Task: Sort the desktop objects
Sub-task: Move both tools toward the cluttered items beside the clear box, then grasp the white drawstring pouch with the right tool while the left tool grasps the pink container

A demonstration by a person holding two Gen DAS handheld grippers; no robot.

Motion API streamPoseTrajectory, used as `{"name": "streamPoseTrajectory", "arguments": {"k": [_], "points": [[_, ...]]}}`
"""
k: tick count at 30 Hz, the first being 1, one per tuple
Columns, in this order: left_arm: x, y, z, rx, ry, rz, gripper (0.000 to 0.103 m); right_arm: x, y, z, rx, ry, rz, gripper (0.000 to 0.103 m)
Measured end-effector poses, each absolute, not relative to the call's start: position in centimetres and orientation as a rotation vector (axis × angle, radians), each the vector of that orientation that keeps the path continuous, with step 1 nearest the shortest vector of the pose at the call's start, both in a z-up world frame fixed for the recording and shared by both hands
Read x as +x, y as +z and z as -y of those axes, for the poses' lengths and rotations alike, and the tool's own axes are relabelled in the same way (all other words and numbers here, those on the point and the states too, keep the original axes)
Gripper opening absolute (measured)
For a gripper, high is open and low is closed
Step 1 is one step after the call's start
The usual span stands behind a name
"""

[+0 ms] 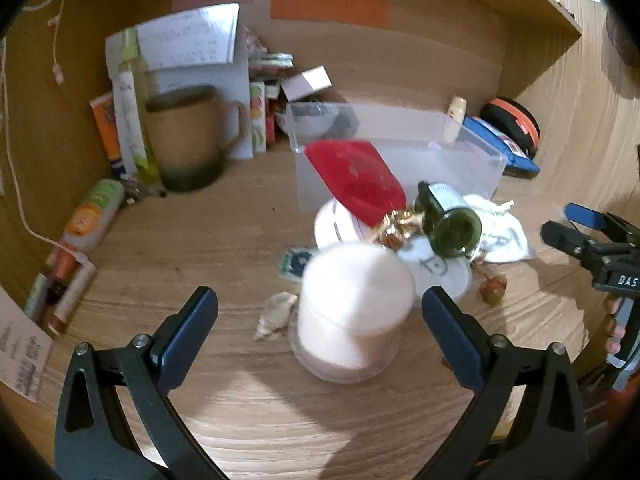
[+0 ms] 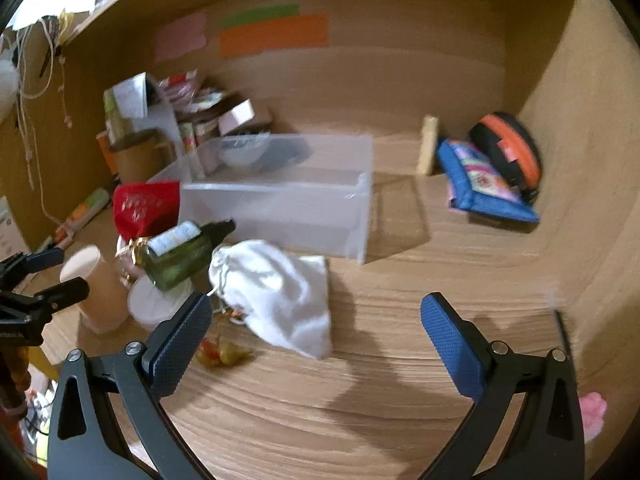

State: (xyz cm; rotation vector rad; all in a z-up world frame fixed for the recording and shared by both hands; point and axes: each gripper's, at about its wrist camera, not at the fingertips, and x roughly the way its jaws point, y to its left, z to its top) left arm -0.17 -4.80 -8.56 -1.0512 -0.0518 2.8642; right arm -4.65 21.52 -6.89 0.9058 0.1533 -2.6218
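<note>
My left gripper [image 1: 320,312] is open, its fingers on either side of a pale pink cylinder candle [image 1: 354,312] standing on the desk, not touching it. Behind it lie a red packet [image 1: 356,178], a dark green bottle [image 1: 448,216], gold trinkets [image 1: 400,226], white round lids [image 1: 340,226] and a white cloth pouch [image 1: 500,236]. A clear plastic bin [image 1: 396,168] stands behind them. My right gripper [image 2: 316,322] is open and empty above bare desk, the pouch [image 2: 280,296] just ahead left. The candle [image 2: 100,288], the bottle [image 2: 180,252] and the bin [image 2: 280,200] show at left.
A brown mug [image 1: 188,136], boxes and tubes crowd the back left corner. A small shell [image 1: 276,314] and a dried fruit [image 1: 494,286] lie near the candle. A blue pouch [image 2: 484,184] and an orange-black case [image 2: 508,148] sit at back right. Wooden walls enclose the desk.
</note>
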Motion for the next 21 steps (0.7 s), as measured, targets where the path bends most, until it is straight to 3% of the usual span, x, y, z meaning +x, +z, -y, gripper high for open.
{"name": "streamPoseTrajectory", "arguments": {"k": [4, 7, 18, 20, 21], "points": [[-0.5, -9.1, 4.3, -1.061, 2.85, 0.033, 0.101, -6.4, -8.5, -20.4, 0.99, -2.548, -0.174, 0.103], [-0.9, -9.3, 4.1, -1.073, 2.837, 0.022, 0.088, -7.9, -9.2, -19.9, 1.048, -2.496, -0.182, 0.103], [-2.4, -10.1, 4.1, -1.106, 2.808, 0.045, 0.081, -11.8, -10.7, -17.6, 1.161, -2.323, -0.212, 0.1], [-2.5, -10.3, 4.0, -1.11, 2.812, 0.041, 0.08, -12.4, -11.2, -17.2, 1.184, -2.293, -0.225, 0.088], [-2.6, -10.3, 4.0, -1.108, 2.809, 0.042, 0.079, -12.6, -11.4, -17.1, 1.199, -2.284, -0.231, 0.087]]}}
